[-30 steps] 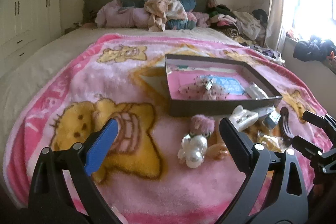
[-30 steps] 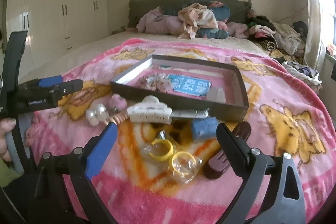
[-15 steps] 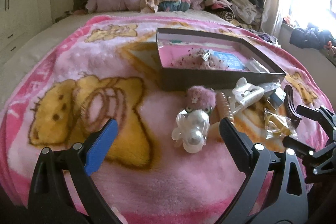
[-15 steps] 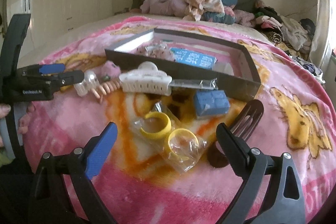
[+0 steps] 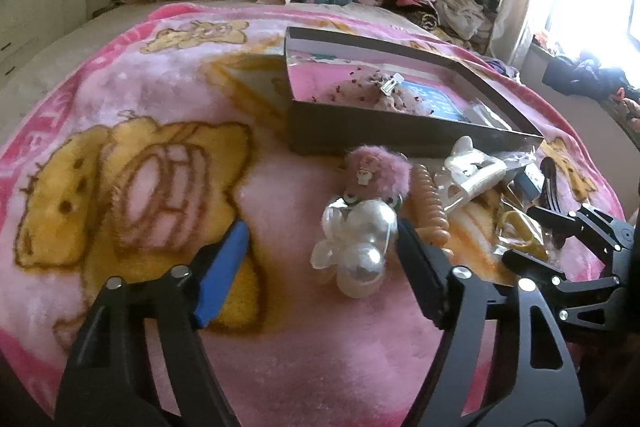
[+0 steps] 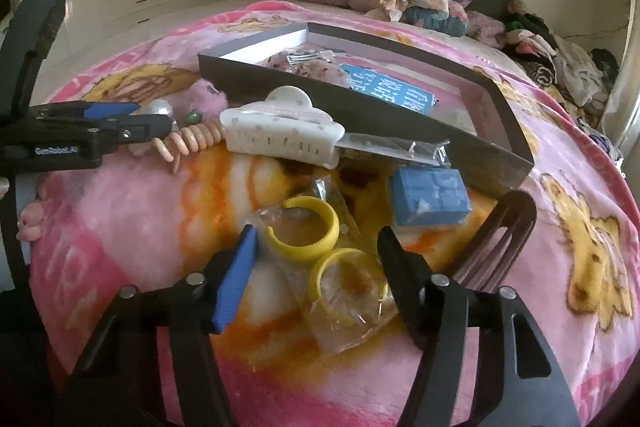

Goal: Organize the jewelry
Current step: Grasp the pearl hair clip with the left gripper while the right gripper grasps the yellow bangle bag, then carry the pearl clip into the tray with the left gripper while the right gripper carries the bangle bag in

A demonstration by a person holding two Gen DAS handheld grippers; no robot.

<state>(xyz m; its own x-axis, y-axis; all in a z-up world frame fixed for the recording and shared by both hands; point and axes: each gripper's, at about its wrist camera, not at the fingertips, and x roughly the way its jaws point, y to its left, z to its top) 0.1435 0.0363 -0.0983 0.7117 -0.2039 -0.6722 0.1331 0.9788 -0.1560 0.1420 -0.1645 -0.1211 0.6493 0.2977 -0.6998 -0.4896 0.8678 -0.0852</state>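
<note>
Step in hand, as I read it: double approach to grasp, nothing picked yet. Left tool is low over the pink bear-print fleece blanket on the bed, its jaws just narrowing, still apart. The clear-and-pearl bauble hair tie sits between them against the black finger; the blue pad is not touching it.

Right tool also has its jaws just narrowing, still apart, straddling the two yellow plastic rings in a clear bag. Whether the black finger presses the bag I cannot tell.

Target looks like the shallow dark-grey open box, just behind the loose pile, some pieces already inside.

Next: finish both closes, lift, carry over the box wall. The bag is slippery and the bauble is round, so squeeze centred.

Writing: the left tool's body in the right view reads roughly "GenRobot.AI". The blue printed card in the box has white characters, unreadable.
</note>
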